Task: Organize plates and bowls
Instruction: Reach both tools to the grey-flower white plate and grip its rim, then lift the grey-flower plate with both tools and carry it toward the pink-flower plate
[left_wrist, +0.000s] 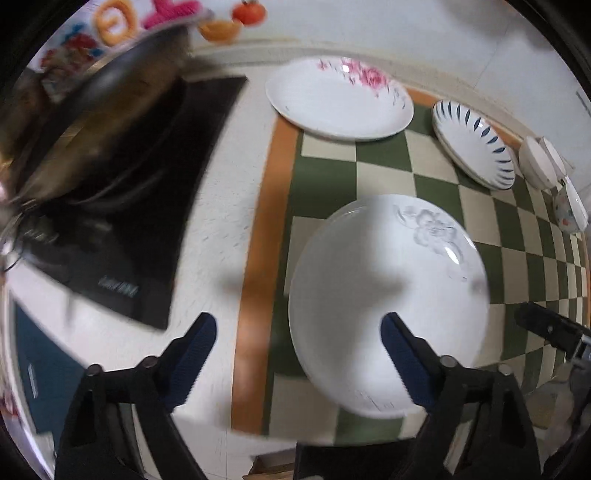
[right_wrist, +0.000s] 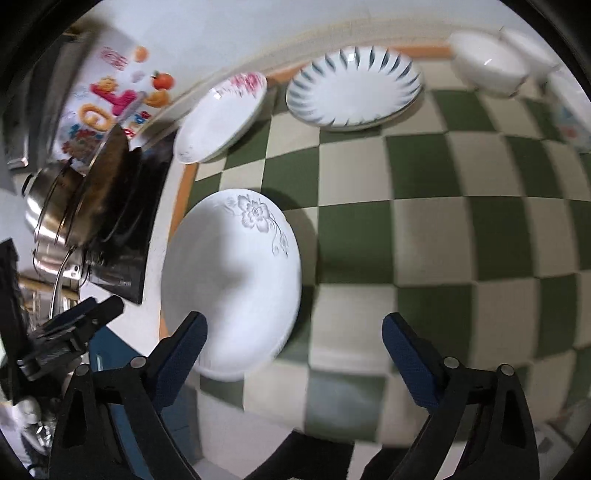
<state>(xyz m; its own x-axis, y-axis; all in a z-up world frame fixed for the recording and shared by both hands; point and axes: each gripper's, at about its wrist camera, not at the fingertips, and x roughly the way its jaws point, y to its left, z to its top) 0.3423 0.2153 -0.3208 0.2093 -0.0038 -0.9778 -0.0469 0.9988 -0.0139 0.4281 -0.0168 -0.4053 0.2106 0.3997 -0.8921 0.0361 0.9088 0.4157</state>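
White porcelain fills the middle of both wrist views: the grey-flower plate (left_wrist: 388, 295) lies flat on the green-and-cream checked mat (left_wrist: 436, 184), close to the mat's orange-bordered edge on the cooktop (left_wrist: 133, 221) side. The left gripper (left_wrist: 299, 350) points steeply down, fingers spread wide with nothing between the pads. One blue pad hangs over the plate's near rim, the other over bare counter, so the plate's edge on that side sits inside the gap. The right gripper (right_wrist: 295, 350) is spread just as wide and empty too. From its view the same plate (right_wrist: 232, 288) sits under the fingertip nearer the cooktop, while the other fingertip is over open mat. So both hands bracket this plate from opposite rims, and the left looks the nearer, more squarely over an edge.

Farther back, the pink-flower plate (left_wrist: 340, 99) and the blue-striped plate (left_wrist: 476, 144) lie apart, with small white bowls (left_wrist: 543, 162) beyond at the mat's end. Round plate, no long axis. My read: the grip has to come edge-on at the rim.
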